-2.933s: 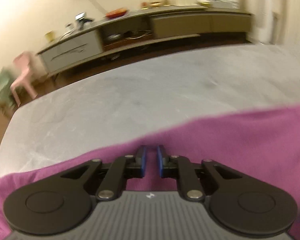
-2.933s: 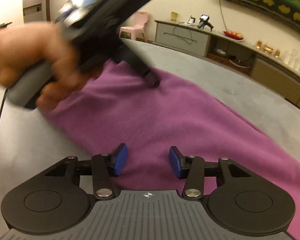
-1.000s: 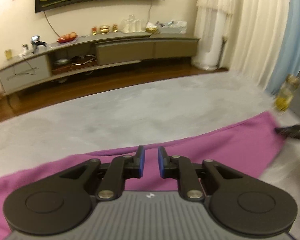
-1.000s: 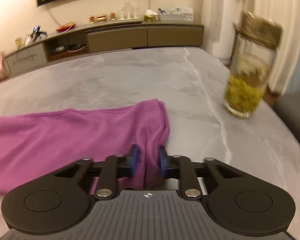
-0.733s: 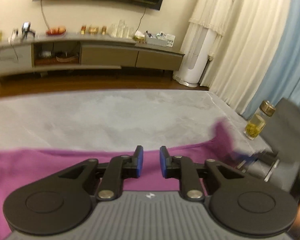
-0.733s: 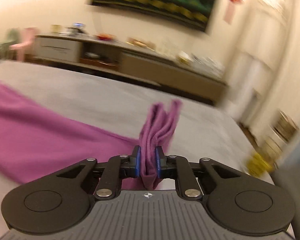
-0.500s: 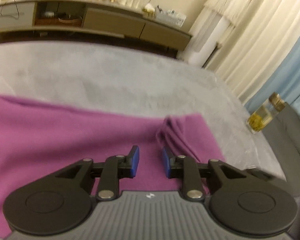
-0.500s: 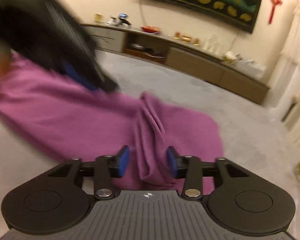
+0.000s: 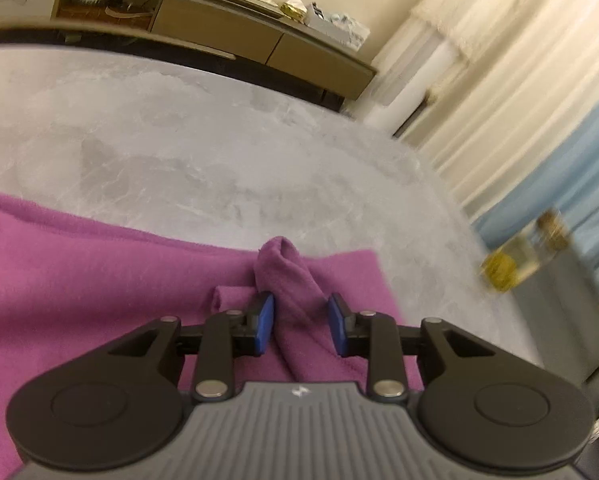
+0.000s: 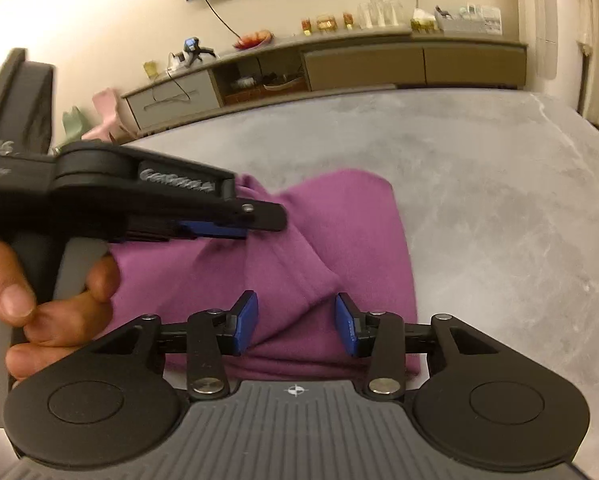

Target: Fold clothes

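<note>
Grey marble-look bench [image 9: 219, 152]: near edge cut off by gripper bodies. One purple fleece garment [image 9: 79, 280] lies on bench, left part out of frame, raised fold between both fingers. Left gripper [image 9: 301, 330] fingers opening, clear of fold. Right gripper [image 10: 295, 324] fingers closing, not yet pressing fold. One blurred glass jar [image 9: 519, 256], contents unclear.
</note>
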Available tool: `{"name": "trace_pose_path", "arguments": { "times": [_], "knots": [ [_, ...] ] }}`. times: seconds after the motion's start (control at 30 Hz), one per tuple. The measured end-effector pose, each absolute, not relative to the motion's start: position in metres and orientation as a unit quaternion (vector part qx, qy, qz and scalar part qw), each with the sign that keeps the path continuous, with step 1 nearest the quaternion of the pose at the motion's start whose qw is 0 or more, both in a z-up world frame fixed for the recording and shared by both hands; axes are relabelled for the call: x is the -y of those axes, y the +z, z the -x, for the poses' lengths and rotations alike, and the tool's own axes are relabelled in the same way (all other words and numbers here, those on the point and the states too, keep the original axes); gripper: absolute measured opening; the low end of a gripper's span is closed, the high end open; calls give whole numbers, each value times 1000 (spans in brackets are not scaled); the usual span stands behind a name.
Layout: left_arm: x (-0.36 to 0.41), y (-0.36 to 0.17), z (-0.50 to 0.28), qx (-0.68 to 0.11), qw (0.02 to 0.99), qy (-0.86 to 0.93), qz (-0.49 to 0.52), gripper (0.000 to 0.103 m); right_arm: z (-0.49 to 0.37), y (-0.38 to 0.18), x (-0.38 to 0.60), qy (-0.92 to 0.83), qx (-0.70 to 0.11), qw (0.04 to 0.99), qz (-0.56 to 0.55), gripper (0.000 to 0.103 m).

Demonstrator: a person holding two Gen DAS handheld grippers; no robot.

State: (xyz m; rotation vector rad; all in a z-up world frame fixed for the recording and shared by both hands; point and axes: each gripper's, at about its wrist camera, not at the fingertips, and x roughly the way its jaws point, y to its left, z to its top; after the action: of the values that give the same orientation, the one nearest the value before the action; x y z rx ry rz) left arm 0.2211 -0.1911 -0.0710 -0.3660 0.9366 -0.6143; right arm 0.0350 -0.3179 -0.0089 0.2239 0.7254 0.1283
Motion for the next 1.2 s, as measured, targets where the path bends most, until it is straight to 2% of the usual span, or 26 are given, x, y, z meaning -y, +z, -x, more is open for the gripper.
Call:
{"name": "trace_pose_path", "arguments": {
  "times": [0.13, 0.2, 0.33, 0.37, 0.4, 0.43, 0.5, 0.6, 0.73, 0.77, 0.83, 1.0, 1.07, 1.1, 1.13, 1.17, 1.2],
  "knots": [
    [161, -78, -220, -442, 810, -291, 252, 48, -26, -1, 299, 124, -341, 926, -106, 45],
    [150, -82, -221, -446, 801, -287, 277, 48, -29, -5, 283, 158, -355, 917, -85, 45],
    [160, -79, -219, -448, 825, -267, 217, 48, -28, -10, 261, 177, -369, 912, -32, 47],
    [167, -78, -218, -449, 830, -267, 193, 47, -27, -8, 260, 179, -368, 912, -27, 47],
    [175, -76, -216, -447, 839, -264, 164, 40, -27, -6, 262, 181, -370, 911, -34, 47],
    [184, -74, -213, -441, 848, -262, 131, 25, -27, -5, 265, 182, -372, 909, -42, 47],
    [202, -71, -210, -426, 863, -262, 65, 11, -26, -2, 271, 179, -375, 908, -55, 47],
    [216, -64, -208, -396, 878, -268, 25, 8, -18, 3, 280, 161, -379, 908, -78, 47],
    [215, -74, -212, -408, 876, -257, 12, 9, -20, 2, 296, 145, -384, 905, -109, 47],
    [212, -75, -210, -408, 876, -256, 11, 9, -20, 2, 299, 143, -388, 903, -116, 47],
    [206, -72, -205, -408, 878, -251, 14, 20, -24, 2, 309, 138, -387, 903, -126, 47],
    [176, -47, -192, -389, 894, -221, 38, 37, -23, 16, 343, 83, -348, 918, -174, 61],
    [173, -36, -191, -386, 895, -218, 52, 44, -26, 10, 346, 38, -359, 920, -153, 67],
    [178, -30, -193, -388, 892, -226, 50, 51, -30, 3, 346, 23, -374, 917, -139, 67],
    [182, -23, -195, -389, 890, -234, 48, 55, -34, -4, 341, 20, -388, 913, -126, 65],
    [189, -18, -196, -390, 887, -243, 42, 56, -36, -8, 335, 25, -396, 911, -113, 43],
    [198, -13, -197, -391, 884, -254, 32, 57, -37, -10, 329, 29, -398, 912, -96, 26]
  ]
}}
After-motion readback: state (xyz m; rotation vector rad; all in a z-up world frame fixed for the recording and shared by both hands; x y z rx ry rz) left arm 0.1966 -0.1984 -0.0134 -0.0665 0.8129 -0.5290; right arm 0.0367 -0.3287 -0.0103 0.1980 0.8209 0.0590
